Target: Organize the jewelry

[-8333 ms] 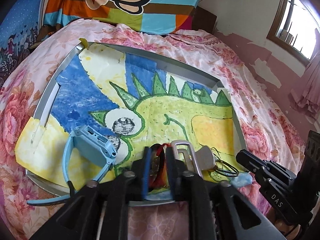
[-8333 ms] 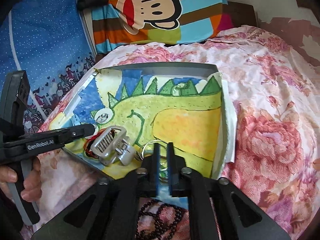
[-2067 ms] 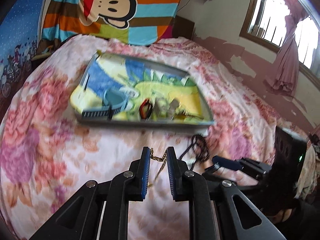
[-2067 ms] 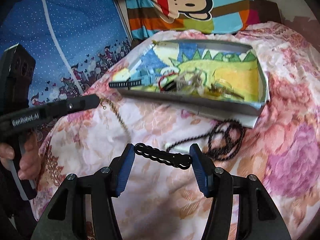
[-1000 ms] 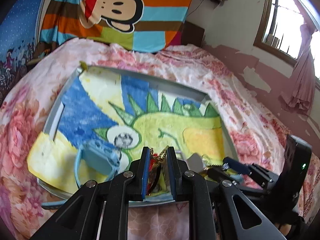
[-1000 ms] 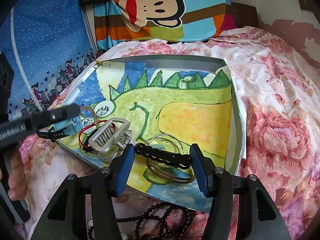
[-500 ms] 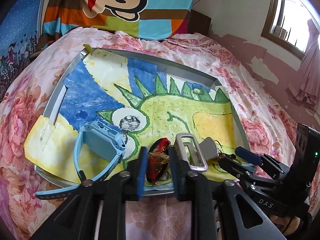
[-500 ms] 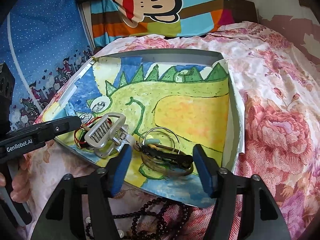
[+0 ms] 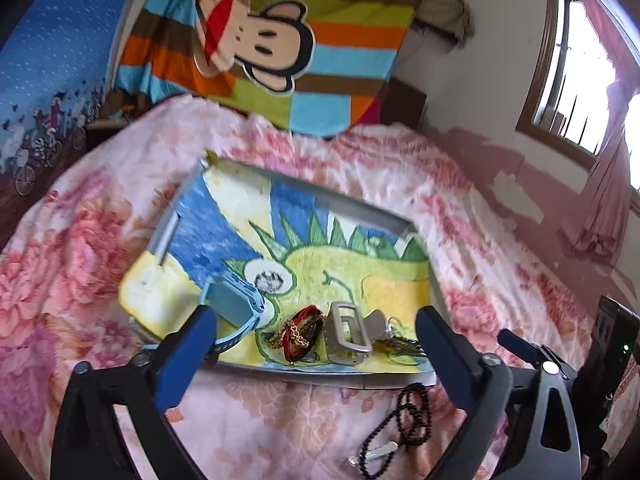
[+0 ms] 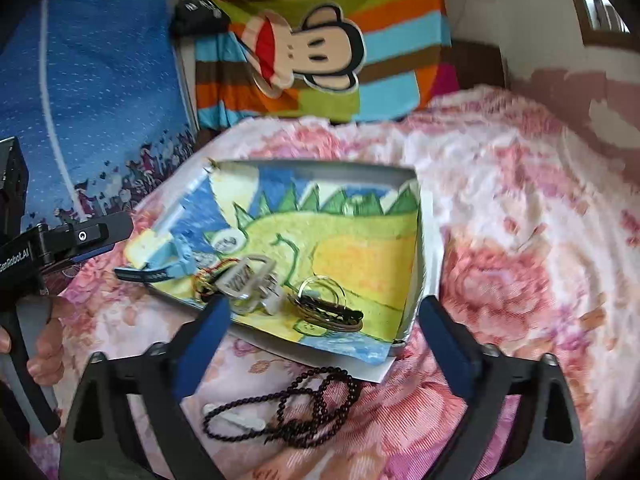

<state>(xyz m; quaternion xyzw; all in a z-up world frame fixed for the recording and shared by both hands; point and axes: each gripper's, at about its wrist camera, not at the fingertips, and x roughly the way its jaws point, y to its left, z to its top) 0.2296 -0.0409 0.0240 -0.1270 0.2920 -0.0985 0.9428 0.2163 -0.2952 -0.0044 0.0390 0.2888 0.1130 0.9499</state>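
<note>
Both tongs are spread wide with nothing between the blue pads. The left gripper (image 9: 316,332) sits low in its own frame, and the right gripper (image 10: 324,320) does the same in its view.

The jewelry is mostly piled along the near edge of the tray (image 9: 320,376), a shallow grey metal thing lined with a kid's painting of a green spiky dinosaur on blue and yellow. It sits mid-frame in both views, on a pink floral bedspread (image 9: 80,280).

From left to right in the left view:
- A light blue watch (image 9: 236,304) with a chunky square body, its strap hanging over the tray's edge.
- A red cord bracelet (image 9: 304,330) with a gold chain (image 9: 294,336) tangled over it.
- A silver hair clip (image 9: 348,334), rectangular and open in the middle.
- Thin wire bangles (image 10: 324,292) with a black beaded clip (image 10: 332,312) lying across them, clearer in the right view.

The black bead necklace (image 10: 304,404) is outside the tray, in loose loops on the bedspread just below the tray's near corner, with a small white piece (image 10: 244,420) touching it. It's at lower right of the left view and bottom centre of the right view.

A hand (image 10: 44,344) holds the left gripper's handle at the left edge of the right view. A striped monkey blanket (image 9: 280,40) hangs at the top.
</note>
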